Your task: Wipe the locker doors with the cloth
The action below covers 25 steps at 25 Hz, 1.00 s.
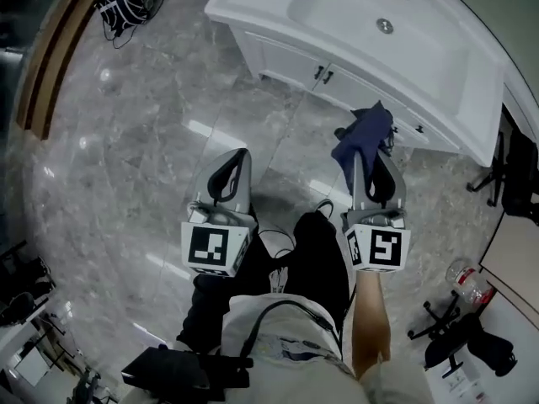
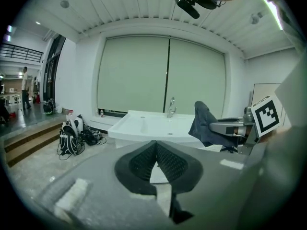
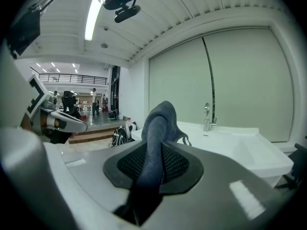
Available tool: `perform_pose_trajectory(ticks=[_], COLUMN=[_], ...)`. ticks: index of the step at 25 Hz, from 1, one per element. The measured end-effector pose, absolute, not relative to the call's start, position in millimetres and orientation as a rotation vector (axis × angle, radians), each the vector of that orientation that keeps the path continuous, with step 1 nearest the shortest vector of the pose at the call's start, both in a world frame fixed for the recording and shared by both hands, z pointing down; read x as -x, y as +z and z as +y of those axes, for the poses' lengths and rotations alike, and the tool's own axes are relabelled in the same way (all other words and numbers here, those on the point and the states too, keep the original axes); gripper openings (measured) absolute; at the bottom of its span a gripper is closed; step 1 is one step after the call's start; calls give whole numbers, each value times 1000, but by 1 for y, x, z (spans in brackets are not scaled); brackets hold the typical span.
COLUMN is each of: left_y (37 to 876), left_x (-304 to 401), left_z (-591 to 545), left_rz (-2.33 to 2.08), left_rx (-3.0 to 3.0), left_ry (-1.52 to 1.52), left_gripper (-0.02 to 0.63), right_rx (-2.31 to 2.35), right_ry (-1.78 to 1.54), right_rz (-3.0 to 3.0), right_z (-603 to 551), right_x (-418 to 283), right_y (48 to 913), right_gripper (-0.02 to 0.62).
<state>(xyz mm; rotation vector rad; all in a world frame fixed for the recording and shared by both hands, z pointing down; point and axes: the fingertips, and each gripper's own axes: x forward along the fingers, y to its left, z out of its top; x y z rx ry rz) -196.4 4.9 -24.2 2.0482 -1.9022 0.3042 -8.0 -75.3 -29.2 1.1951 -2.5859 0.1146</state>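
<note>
A dark blue cloth (image 1: 364,138) sticks up out of my right gripper (image 1: 376,163), whose jaws are shut on it; in the right gripper view the cloth (image 3: 157,128) rises from between the black pads. My left gripper (image 1: 229,173) is shut with nothing in it, its pads (image 2: 156,161) pressed together. Both grippers hang over the grey marble floor, short of a white vanity cabinet (image 1: 337,78) with small dark-handled doors under a white sink (image 1: 396,32). From the left gripper view the right gripper and cloth (image 2: 204,126) show at the right, before the sink (image 2: 148,124).
A black backpack with cables (image 1: 126,2) lies on the floor at the far left by wooden steps (image 1: 50,57). A chair base (image 1: 438,318) and a plastic bottle (image 1: 466,278) are at the right. A black bag (image 1: 181,369) hangs at the person's waist.
</note>
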Motion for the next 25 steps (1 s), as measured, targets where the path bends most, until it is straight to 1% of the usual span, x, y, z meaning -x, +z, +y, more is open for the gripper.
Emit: perform_pose_trajectory(ticks=[4,6,9,12,14,20,25], left_y=[19,50,94,114,137,191,229], left_x=[283,305,324,368,390,408,406], left_z=[23,32,43,51,54,41,34], left_rz=[-1937,-1937,-1968,-2043,-2093,-2166,-2173], left_rx=[-2049,-2028,-1942,-1877,-1857,-1867,-1925], left_ry=[391,449,362,303,275,188,124], left_gripper=[2,2,2,2,2,2,2], right_rx=[-1208,-1194,-1122,-1048,-1028,-1016,-1022], right_ry=[100,101,47,-3,-30,-140,-226], right_rz=[-2600,-2605,-2622,-2705,-2752,-2822,-2829], right_z=[-79,-83,-87,-92,-97,-116,-113], right_x=[75,93,122,180,206,220,208], right_y=[12,39,78,91,104,142,178], right_gripper=[87,87,87,88,89,88,88])
